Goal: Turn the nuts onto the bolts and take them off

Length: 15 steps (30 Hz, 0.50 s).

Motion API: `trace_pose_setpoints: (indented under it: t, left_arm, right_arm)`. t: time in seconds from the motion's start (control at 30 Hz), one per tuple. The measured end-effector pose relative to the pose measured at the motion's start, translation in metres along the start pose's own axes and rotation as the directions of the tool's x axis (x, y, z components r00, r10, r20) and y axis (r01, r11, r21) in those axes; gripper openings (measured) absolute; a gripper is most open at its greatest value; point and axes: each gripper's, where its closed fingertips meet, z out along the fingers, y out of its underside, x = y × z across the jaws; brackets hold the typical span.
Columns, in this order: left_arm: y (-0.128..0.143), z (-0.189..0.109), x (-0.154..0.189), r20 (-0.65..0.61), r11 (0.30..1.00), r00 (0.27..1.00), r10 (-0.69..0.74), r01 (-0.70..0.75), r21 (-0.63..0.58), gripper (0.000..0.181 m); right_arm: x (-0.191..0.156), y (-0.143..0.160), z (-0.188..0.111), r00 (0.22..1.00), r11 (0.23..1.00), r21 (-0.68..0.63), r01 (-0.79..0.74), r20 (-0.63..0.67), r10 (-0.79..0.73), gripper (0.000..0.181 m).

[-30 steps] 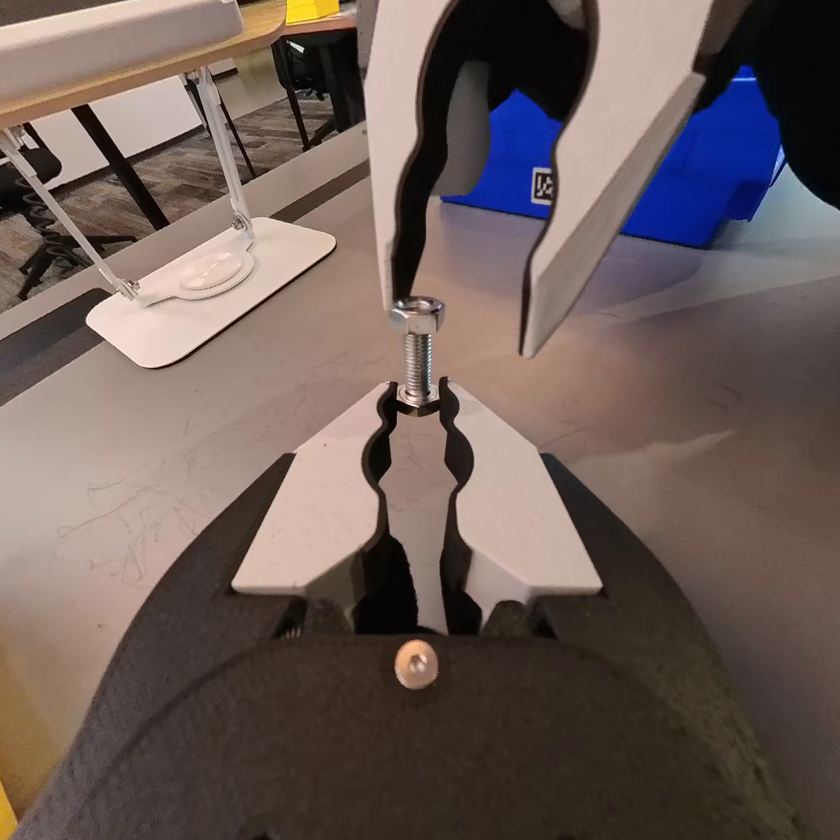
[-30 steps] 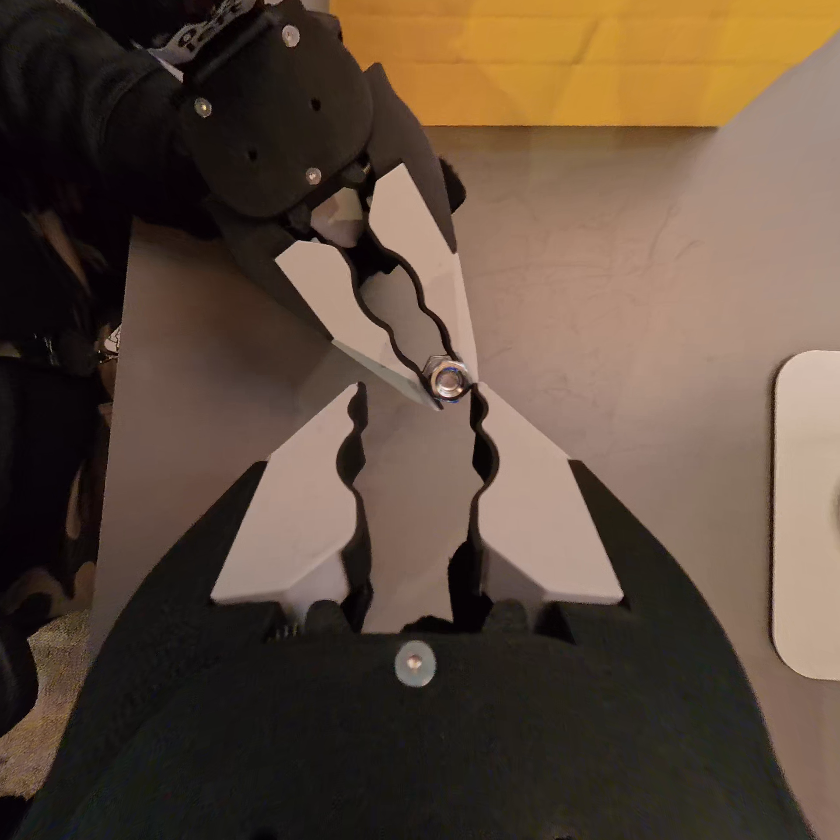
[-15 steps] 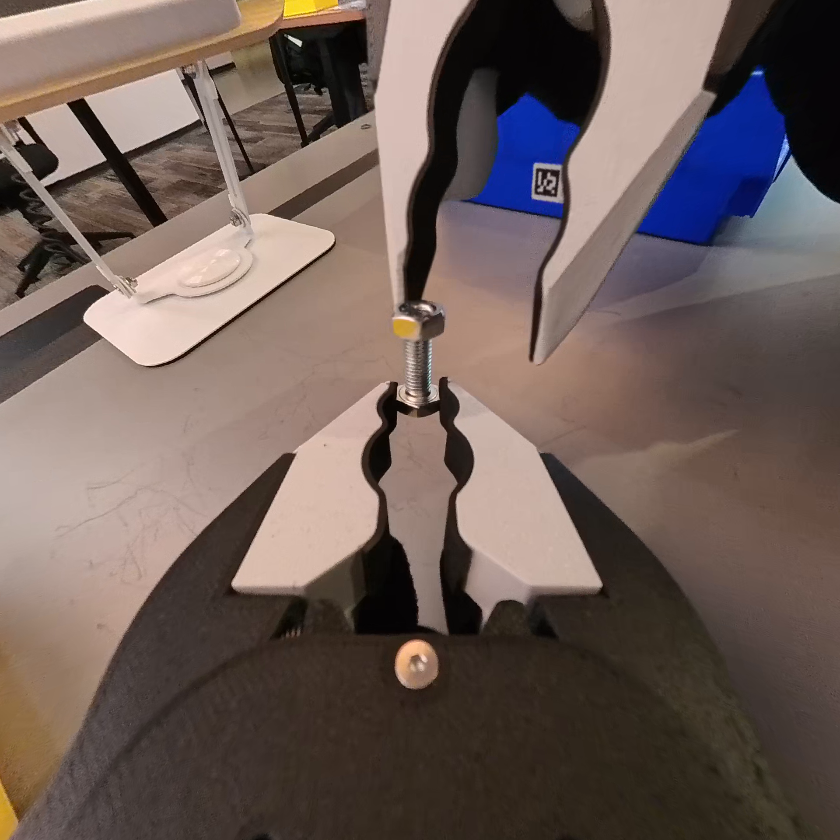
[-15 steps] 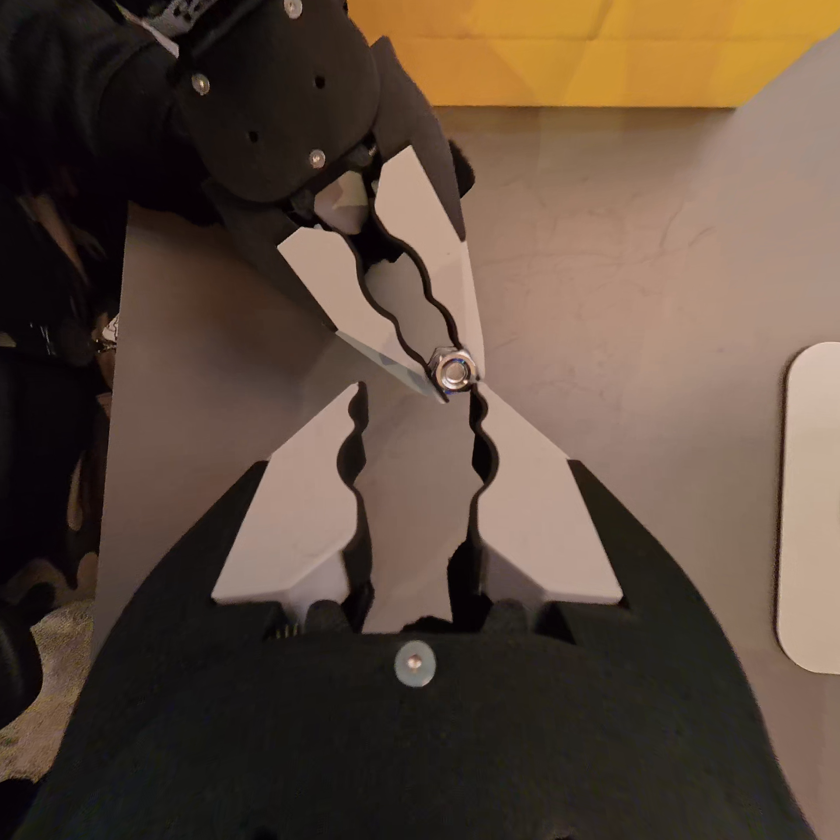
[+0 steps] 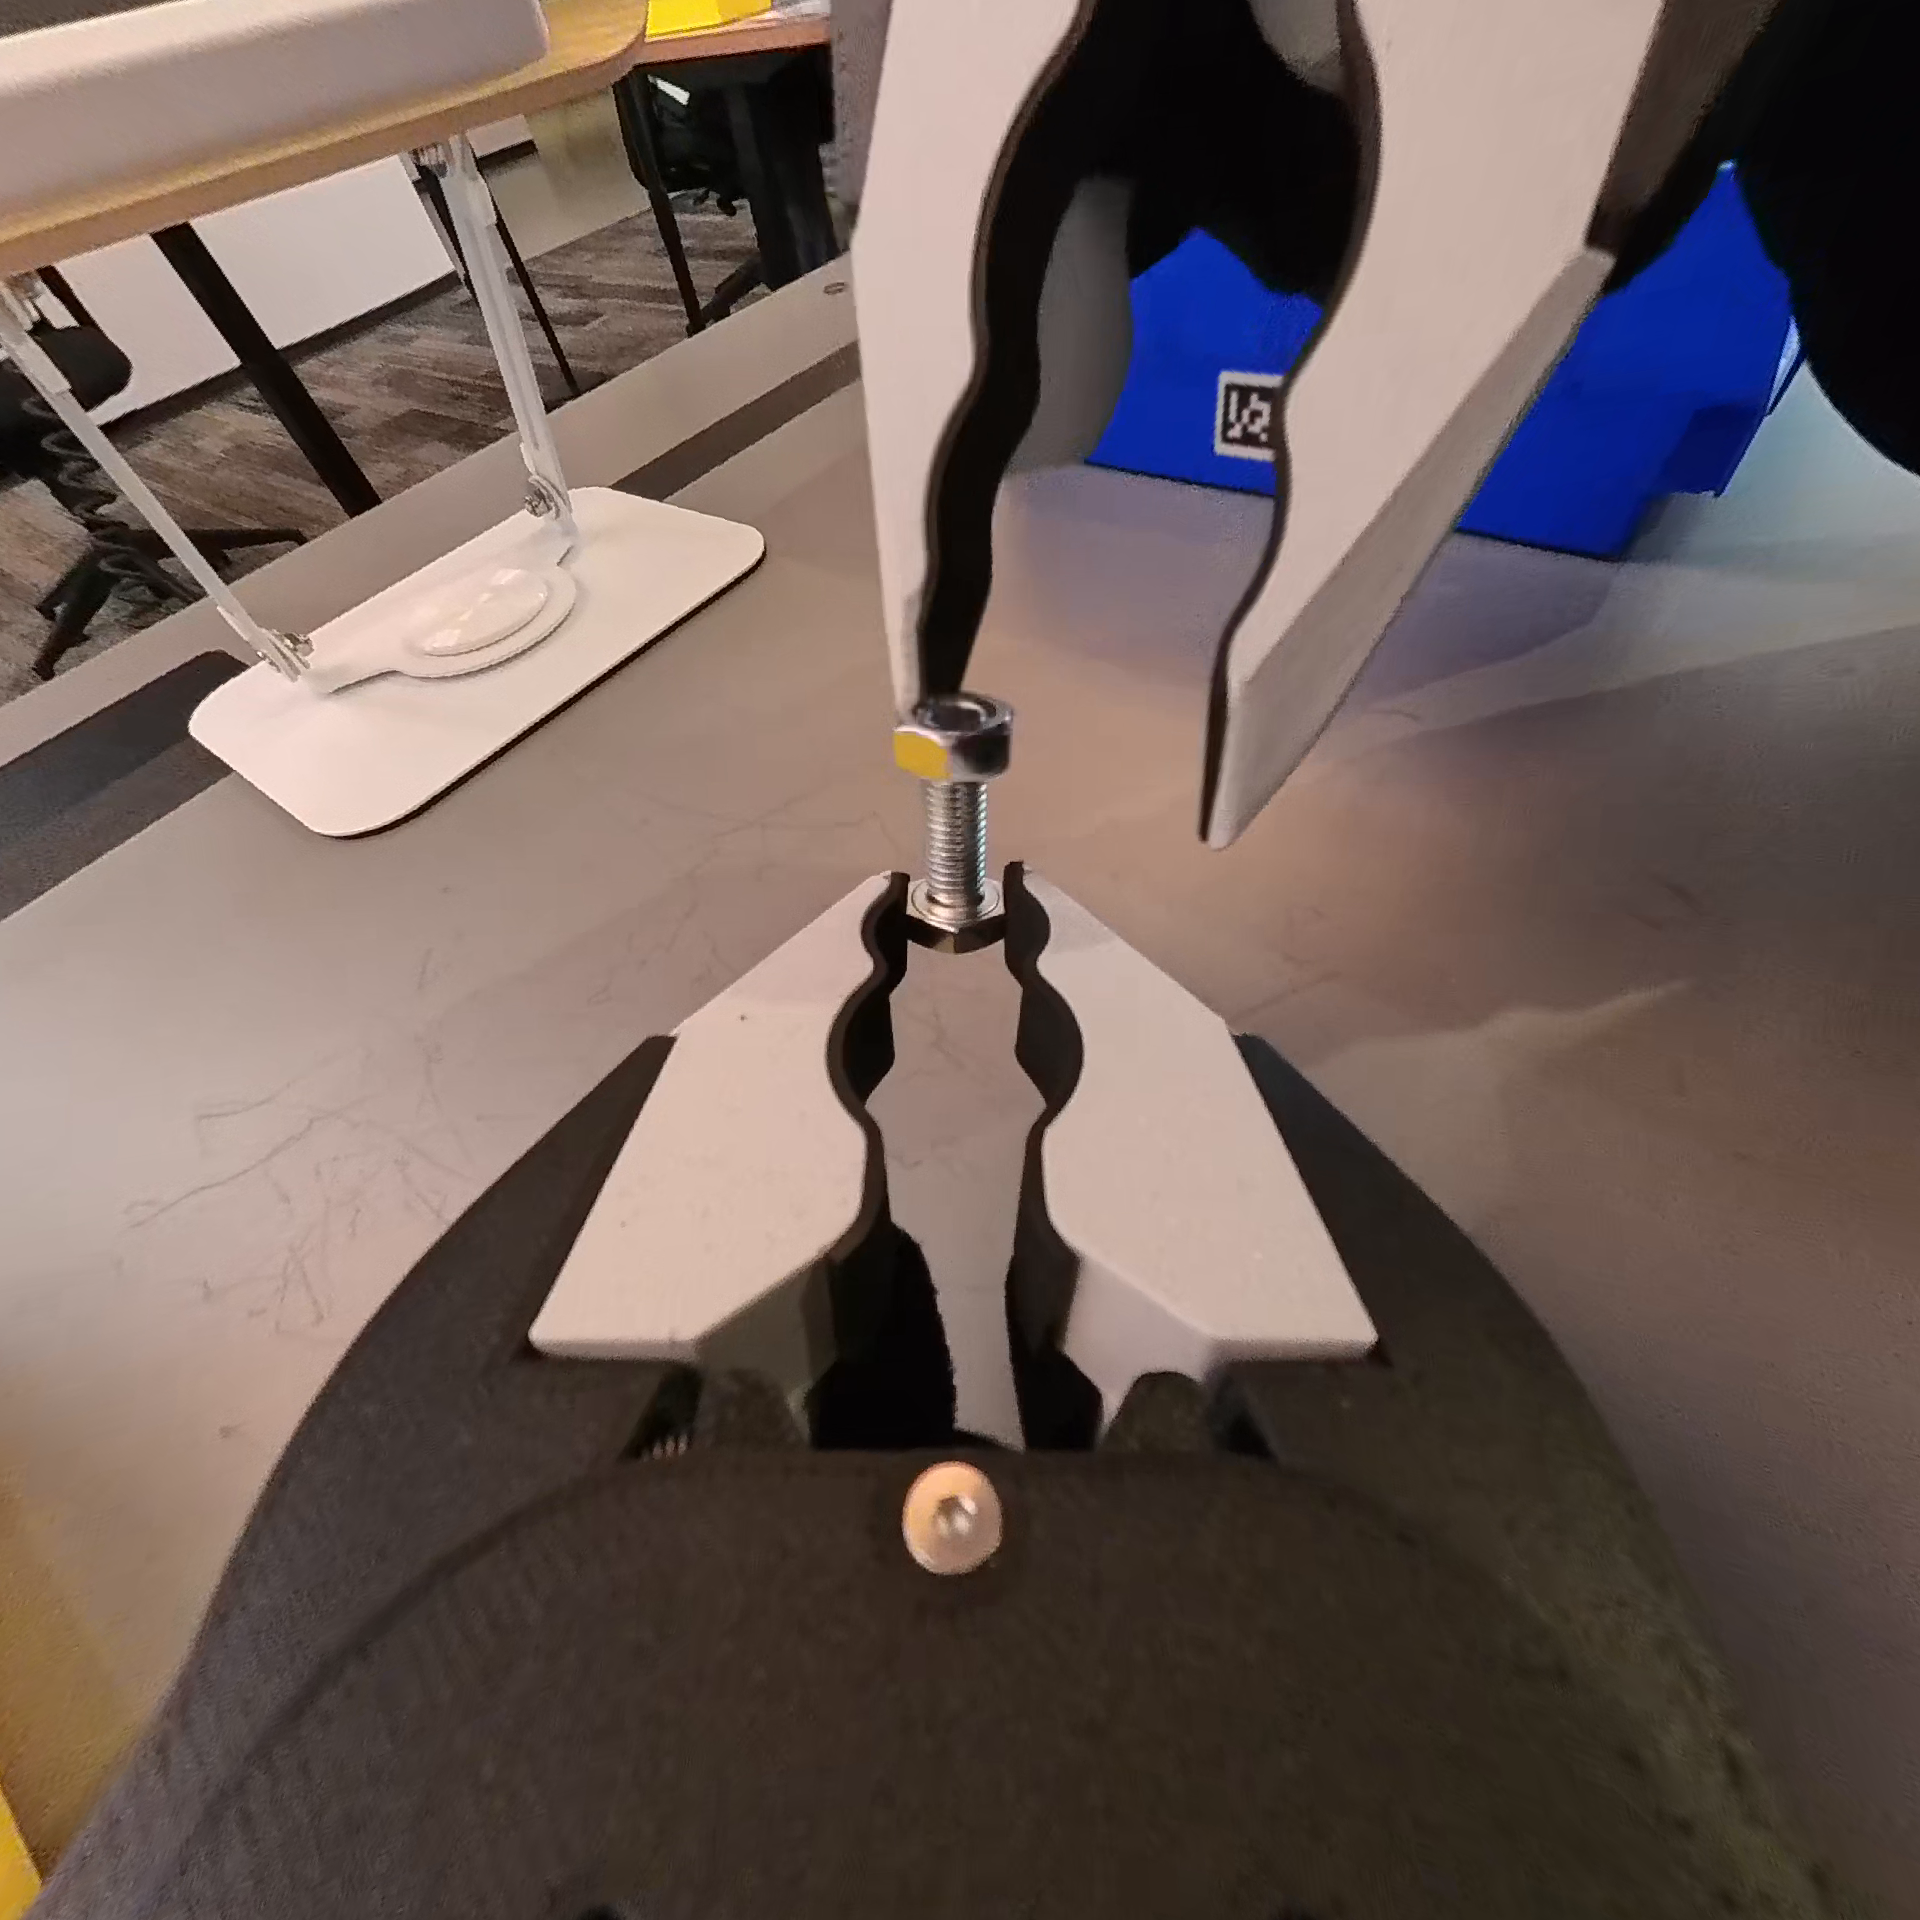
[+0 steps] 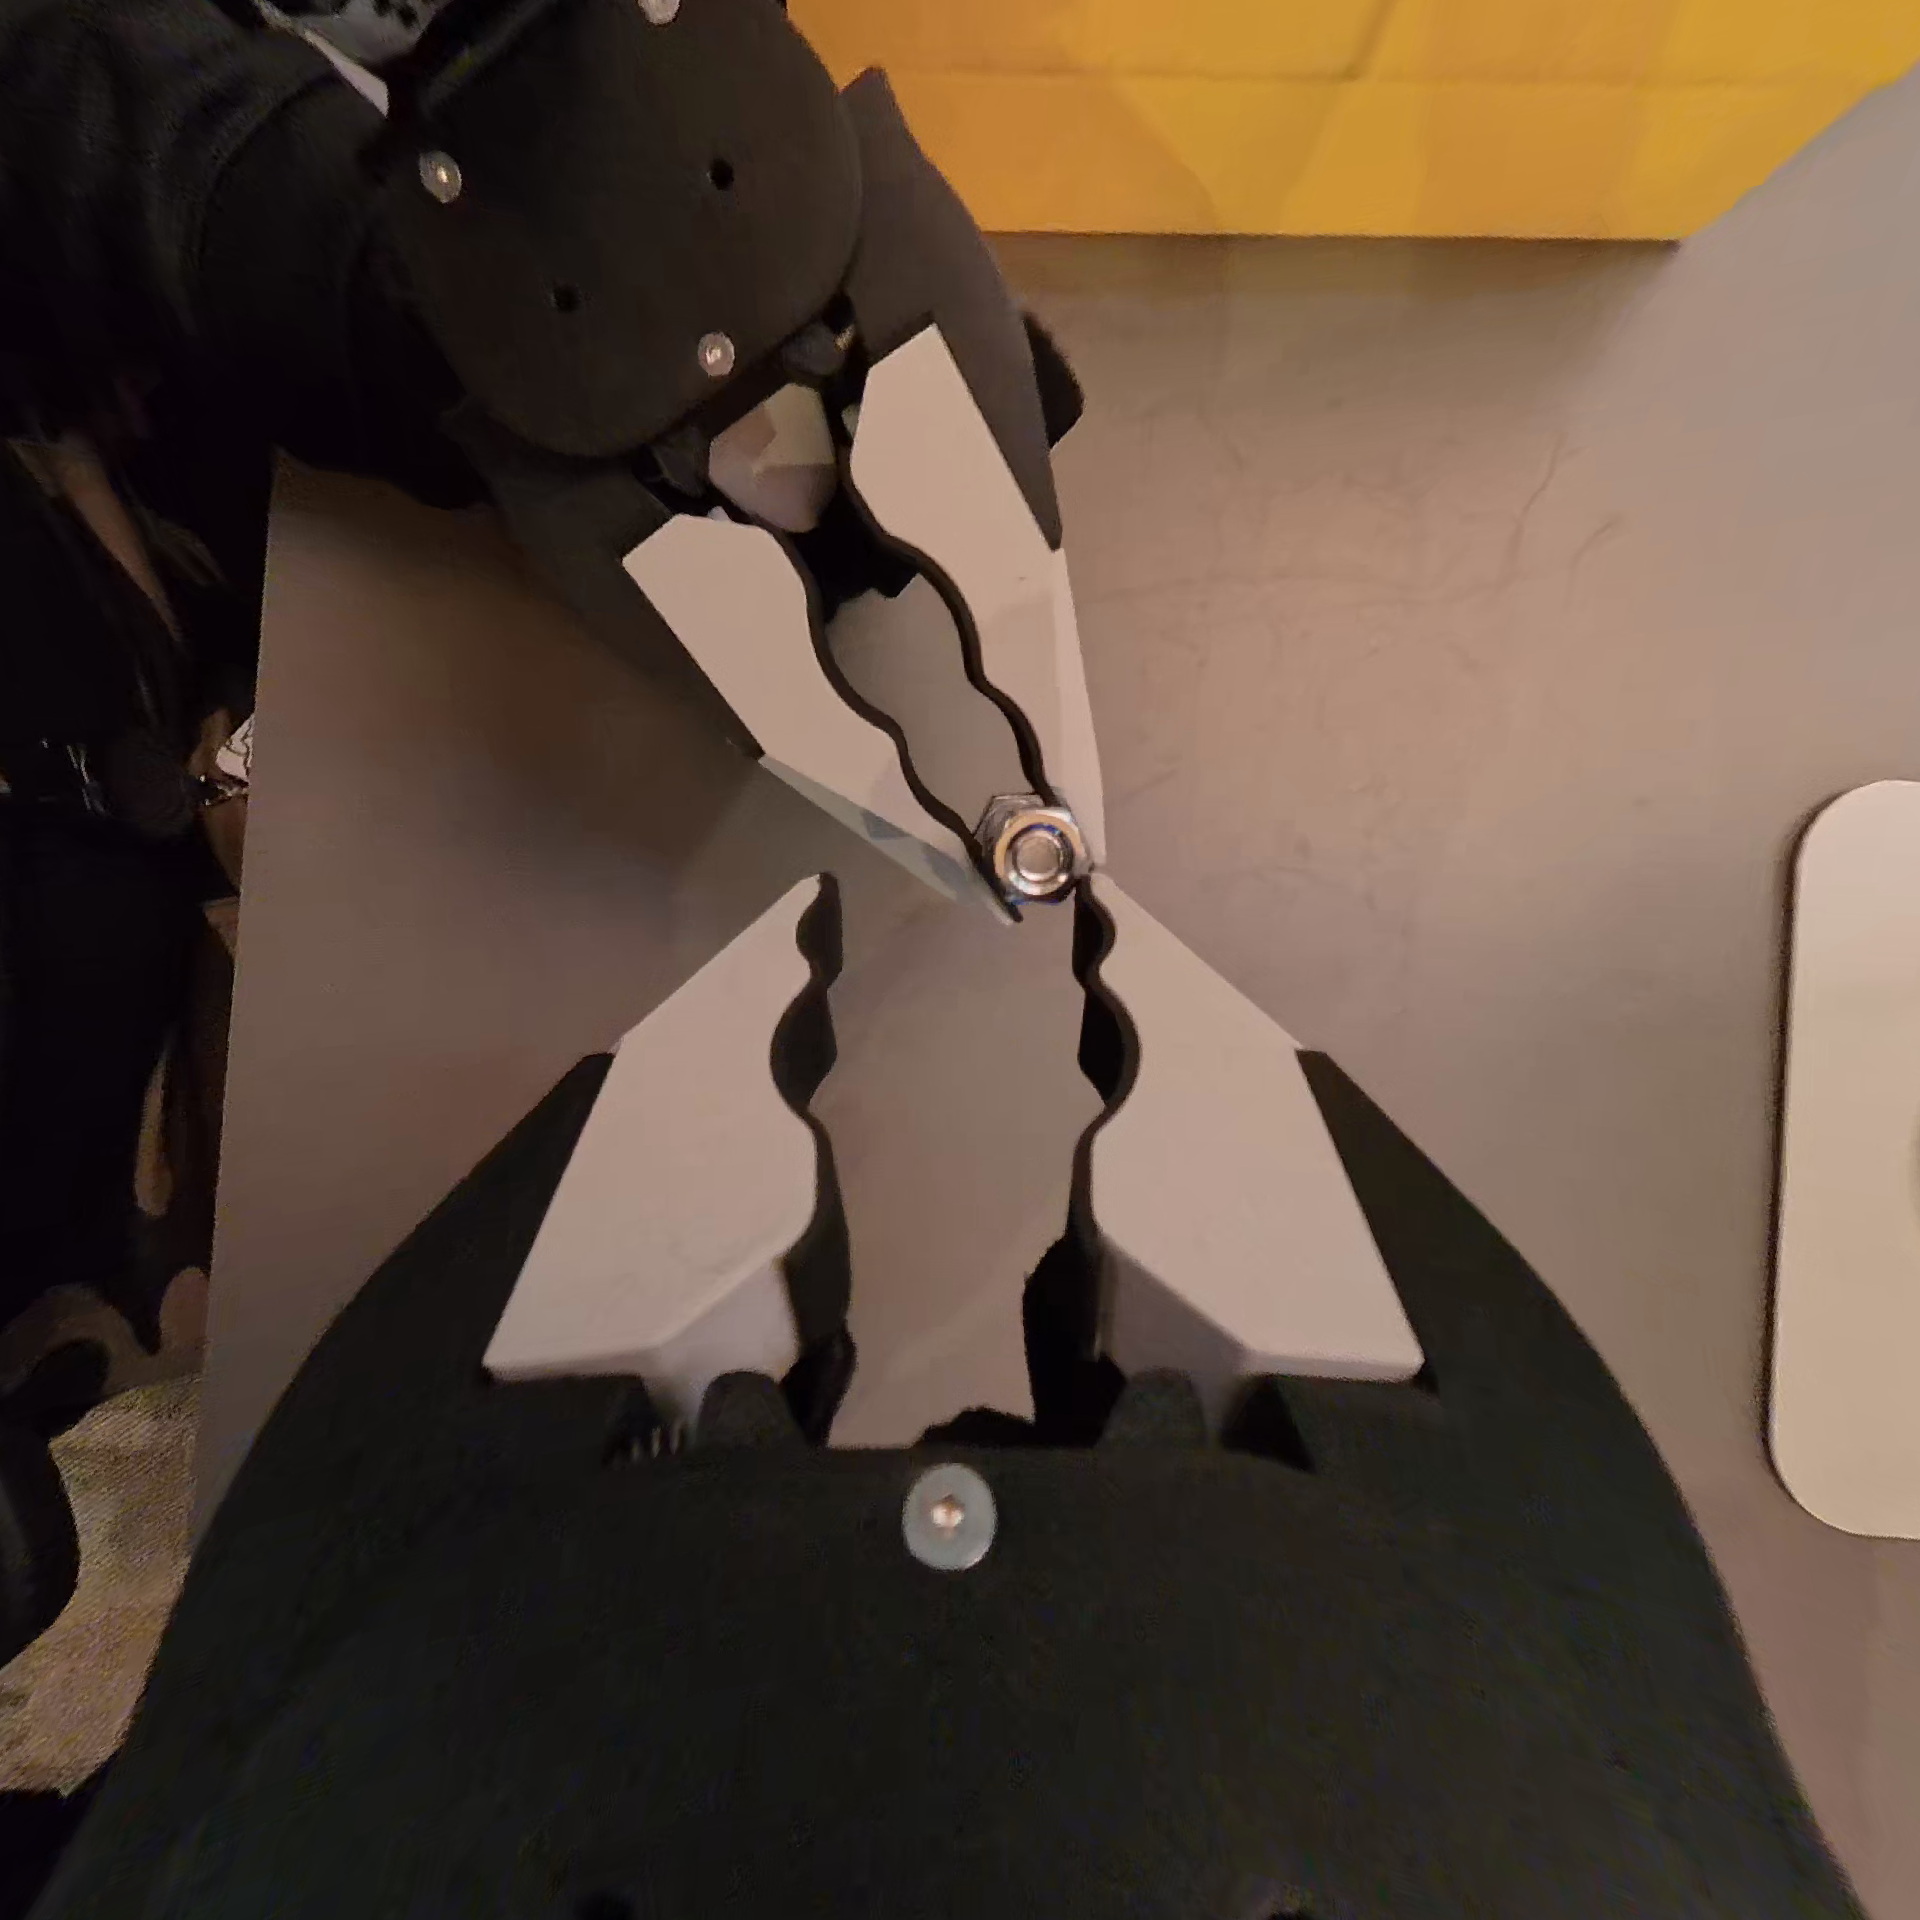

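Above the bolt (image 5: pixel 951 847), my right claw (image 5: pixel 1060 748) is spread, one tip touching the nut (image 5: pixel 953 750); left claw (image 5: pixel 951 914) clamps the bolt head. Next: close on nut, twist.

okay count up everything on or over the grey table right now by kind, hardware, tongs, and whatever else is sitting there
Bolts: 1, the bolt, held upright
Nuts: 1, the nut near its top
Tongs: 2, left tongs shut on the bolt head, right tongs open
White stands: 1, the stand
Blue bins: 1, the bin
Total: 6
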Motion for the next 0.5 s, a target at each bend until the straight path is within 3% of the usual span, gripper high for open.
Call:
trace_pose_setpoints:
  t: [0.1,0.23,0.37,0.5]
  left_arm:
    - [0.0,0.0,0.001,0.0,1.0,1.0,0.006,-0.006,-0.001,0.016]
    - [0.0,0.0,0.0,-0.002,1.0,1.0,-0.003,0.003,0.003,0.016]
    - [0.0,0.0,0.0,-0.001,1.0,1.0,-0.001,0.001,0.003,0.016]
    - [-0.001,0.0,0.0,0.0,1.0,1.0,-0.001,0.001,0.004,0.016]
  right_arm:
    - [-0.014,0.01,-0.001,0.996,0.999,-0.045,0.004,0.089,0.0,0.012]
    - [-0.008,0.009,-0.003,0.998,0.999,-0.031,-0.016,0.053,0.017,0.018]
    - [0.005,-0.007,-0.008,1.0,0.998,0.057,-0.006,-0.025,0.007,0.047]
    - [-0.001,-0.01,-0.002,0.999,0.998,0.052,0.037,-0.012,-0.037,0.049]
